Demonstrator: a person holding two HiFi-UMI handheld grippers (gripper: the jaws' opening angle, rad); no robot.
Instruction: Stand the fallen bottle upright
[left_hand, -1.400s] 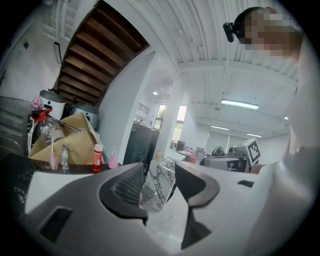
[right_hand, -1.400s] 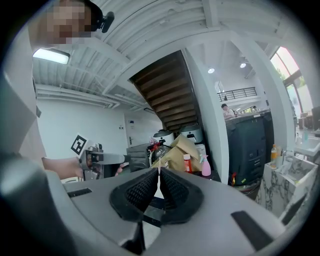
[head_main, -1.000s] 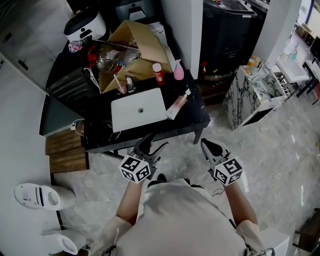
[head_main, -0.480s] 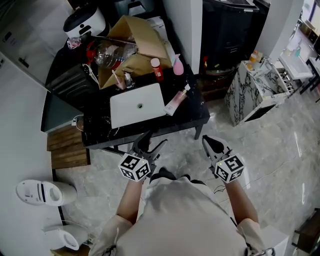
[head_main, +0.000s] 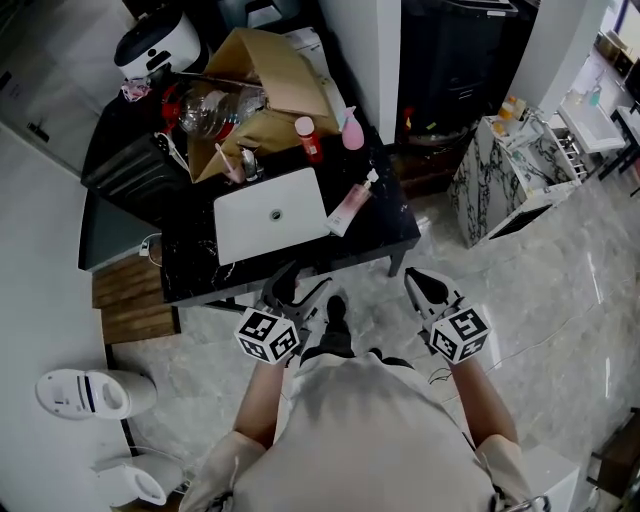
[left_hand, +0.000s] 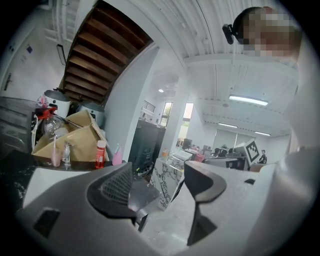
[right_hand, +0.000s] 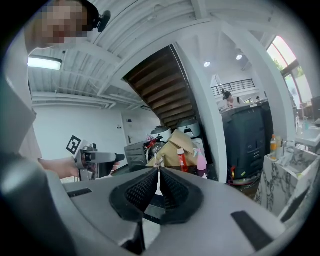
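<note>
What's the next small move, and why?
Probably reach the left gripper forward to the bottle: it lies on its side on the counter, right of the sink; both grippers hang short of the counter; the left is open, the right gripper shut.

Fallen bottle (head_main: 349, 207): pale pink, slim, with a thin whitish tip at one end. It is lying flat on its side on the black table (head_main: 395, 228), toward the right part of the top. It is resting on a diagonal, tip pointing away toward the far right, blunt end pointing toward the near edge. It is sitting just beside the right edge of the white basin (head_main: 262, 232); contact unclear.
</note>
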